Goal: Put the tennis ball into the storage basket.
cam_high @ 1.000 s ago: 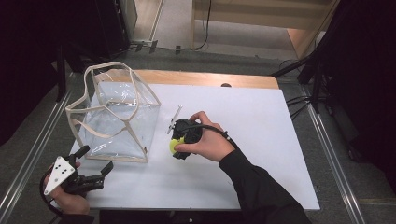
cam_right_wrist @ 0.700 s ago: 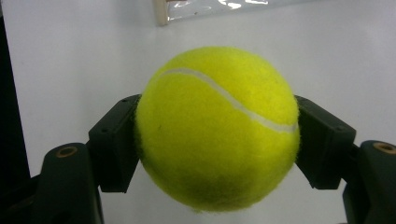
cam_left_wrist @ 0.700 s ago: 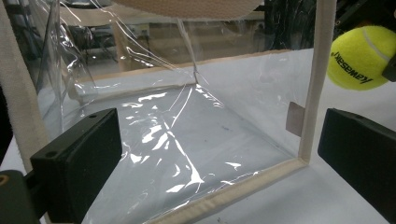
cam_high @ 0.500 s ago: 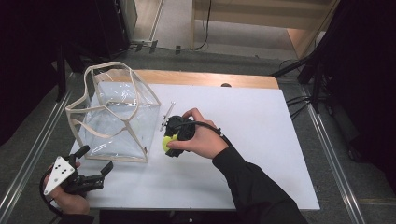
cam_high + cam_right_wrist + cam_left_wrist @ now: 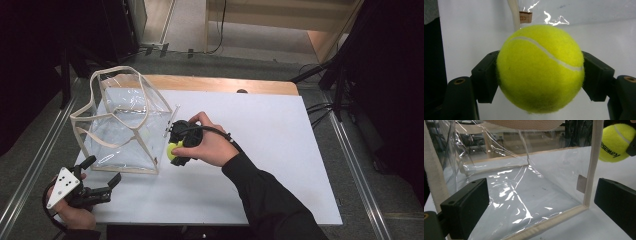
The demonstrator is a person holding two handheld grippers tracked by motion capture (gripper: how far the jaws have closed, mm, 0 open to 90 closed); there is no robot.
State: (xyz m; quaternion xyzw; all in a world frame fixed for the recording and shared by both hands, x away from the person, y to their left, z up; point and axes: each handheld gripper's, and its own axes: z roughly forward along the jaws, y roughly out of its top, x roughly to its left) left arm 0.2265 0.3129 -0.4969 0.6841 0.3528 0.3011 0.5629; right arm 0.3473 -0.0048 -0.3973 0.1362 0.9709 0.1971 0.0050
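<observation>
Black and spread apart, the jaws of the left gripper (image 5: 100, 192) hold nothing; it rests low at the near left corner of the white table (image 5: 280, 150), aimed level at the near lower edge of the clear plastic tote bag with cream webbing trim and handles (image 5: 122, 127), just short of touching it. The bag stands upright with its mouth open upward, and from the left gripper view its near corner seam (image 5: 590, 170) rises between the two jaws.

Just beside the bag's right wall, the yellow-green felt tennis ball (image 5: 173, 150) is pinched across its middle by the right gripper (image 5: 175, 151), whose jaws are clamped against both sides of it. The right hand (image 5: 207, 145) is the nearer one to the opening, forearm coming in from the lower right, gripper pointing leftward at the bag. The ball sits below the rim, so the likely move is up and over the cream edge, then down inside.
</observation>
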